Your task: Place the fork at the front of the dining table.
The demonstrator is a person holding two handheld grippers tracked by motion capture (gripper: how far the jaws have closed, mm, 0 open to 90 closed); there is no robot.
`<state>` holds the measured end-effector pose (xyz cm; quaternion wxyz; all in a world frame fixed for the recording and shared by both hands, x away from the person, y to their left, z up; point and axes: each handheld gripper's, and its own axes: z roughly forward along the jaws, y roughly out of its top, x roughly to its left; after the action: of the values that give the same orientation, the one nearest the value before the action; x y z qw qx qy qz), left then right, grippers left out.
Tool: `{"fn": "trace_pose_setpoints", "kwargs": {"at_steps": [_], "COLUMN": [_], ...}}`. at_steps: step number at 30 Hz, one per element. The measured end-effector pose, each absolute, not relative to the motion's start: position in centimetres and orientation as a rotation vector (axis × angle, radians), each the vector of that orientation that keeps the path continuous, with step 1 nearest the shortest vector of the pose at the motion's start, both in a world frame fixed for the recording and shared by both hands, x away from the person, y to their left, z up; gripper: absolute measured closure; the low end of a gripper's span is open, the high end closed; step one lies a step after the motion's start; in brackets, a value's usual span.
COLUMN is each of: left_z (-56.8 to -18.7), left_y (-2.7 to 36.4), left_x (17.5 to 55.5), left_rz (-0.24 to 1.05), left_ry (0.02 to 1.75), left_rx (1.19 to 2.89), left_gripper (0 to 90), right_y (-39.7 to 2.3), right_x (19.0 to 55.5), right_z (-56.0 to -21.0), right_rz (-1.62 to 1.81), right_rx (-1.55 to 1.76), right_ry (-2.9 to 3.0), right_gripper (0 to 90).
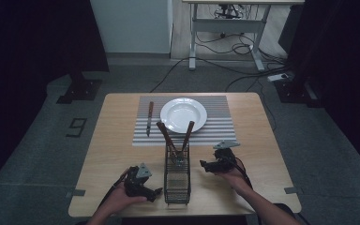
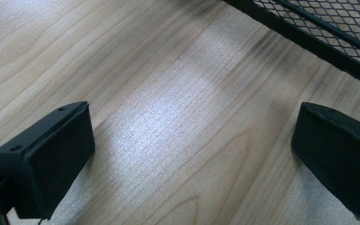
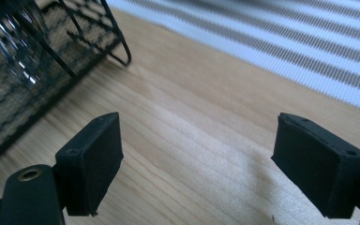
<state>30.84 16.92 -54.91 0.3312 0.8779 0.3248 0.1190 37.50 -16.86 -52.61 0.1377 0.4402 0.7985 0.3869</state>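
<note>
On tabletop (image 1: 112, 159), black mesh caddy (image 1: 176, 180) with two wooden-handled utensils (image 1: 187, 133) between left tongs (image 1: 157, 192) and right tongs (image 1: 202, 165), both wide open, empty, resting beside caddy; plate (image 1: 183, 114) on striped mat (image 1: 215, 126) beyond

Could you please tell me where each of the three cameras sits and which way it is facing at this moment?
High view: above the person's side, looking forward and down at the table, placemat, plate and mesh basket; forearms and both hands with tongs show.
Left gripper view: on the left tongs, looking down along open jaws at bare wood, basket corner at top right.
Right gripper view: on the right tongs, open jaws over wood, basket at left, placemat beyond.
Shared: the basket appears in both gripper views.
</note>
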Motion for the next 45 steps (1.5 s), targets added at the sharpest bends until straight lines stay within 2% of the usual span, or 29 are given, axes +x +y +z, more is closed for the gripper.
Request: {"fn": "trace_pose_setpoints", "kwargs": {"at_steps": [14, 23, 31, 45], "left_z": [-54.9, -54.9, -54.9, -54.9], "left_y": [16.9, 16.9, 16.9, 16.9], "left_x": [30.9, 30.9, 30.9, 30.9], "left_rz": [0.31, 0.309, 0.31, 0.309], "left_ry": [0.846, 0.846, 0.846, 0.845], "left_rx": [2.296, 2.296, 2.296, 2.297], "left_gripper": [0.0, 0.0, 0.0, 0.0], "right_y": [-18.2, -19.5, -20.3, -19.8], "right_x": [36.8, 36.8, 36.8, 37.2], "right_z": [-50.6, -49.3, -48.2, -46.4], "right_rz": [1.248, 1.347, 1.403, 1.483], "right_rx": [1.233, 1.218, 1.204, 1.14], "right_ry": [2.257, 2.236, 2.196, 2.186], "right_gripper": [19.3, 26.3, 27.7, 30.6]}}
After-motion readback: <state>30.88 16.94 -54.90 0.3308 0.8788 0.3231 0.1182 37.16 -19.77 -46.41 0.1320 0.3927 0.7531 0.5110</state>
